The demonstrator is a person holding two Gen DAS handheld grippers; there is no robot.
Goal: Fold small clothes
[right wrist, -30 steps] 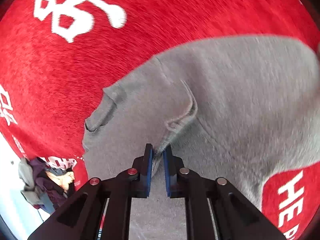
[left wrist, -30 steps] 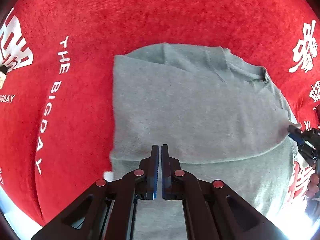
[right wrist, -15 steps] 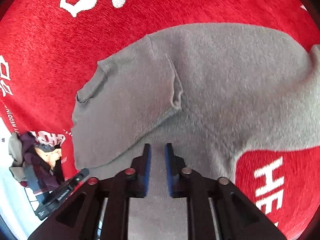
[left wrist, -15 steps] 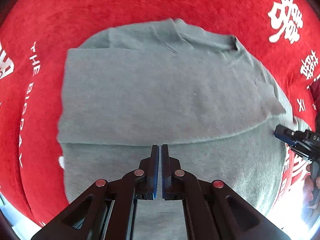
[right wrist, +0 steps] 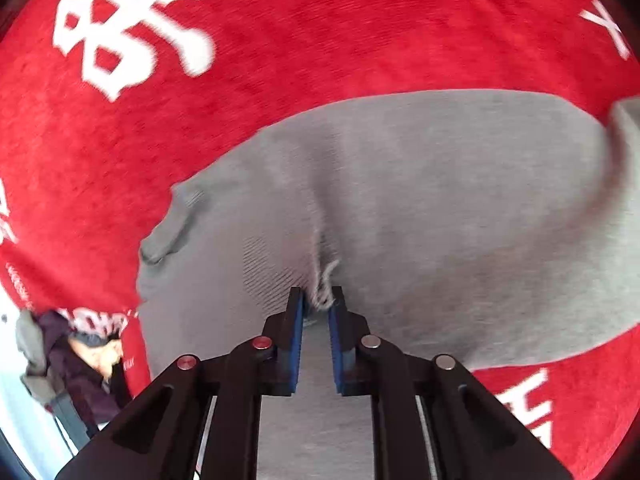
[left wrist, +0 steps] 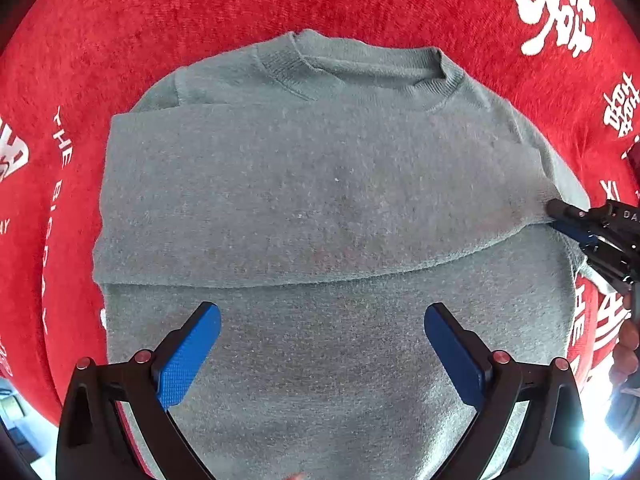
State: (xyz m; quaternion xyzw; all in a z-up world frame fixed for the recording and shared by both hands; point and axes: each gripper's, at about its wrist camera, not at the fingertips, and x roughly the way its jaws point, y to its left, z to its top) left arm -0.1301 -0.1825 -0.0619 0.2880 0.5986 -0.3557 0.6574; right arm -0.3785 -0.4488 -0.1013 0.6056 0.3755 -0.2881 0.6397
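Item: grey sweater (left wrist: 320, 200), lying centre frame on the red cloth (left wrist: 360, 4) with white lettering, its lower part folded up over the chest. We hold the left gripper (left wrist: 322, 316) spread wide above the near part. Our right gripper (right wrist: 318, 300), at lower centre, is pinched narrow on the sweater's edge.

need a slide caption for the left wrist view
Left claw open above the folded grey sweater on a red cloth.

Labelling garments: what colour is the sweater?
Plain grey sweater, clearest in left wrist view.
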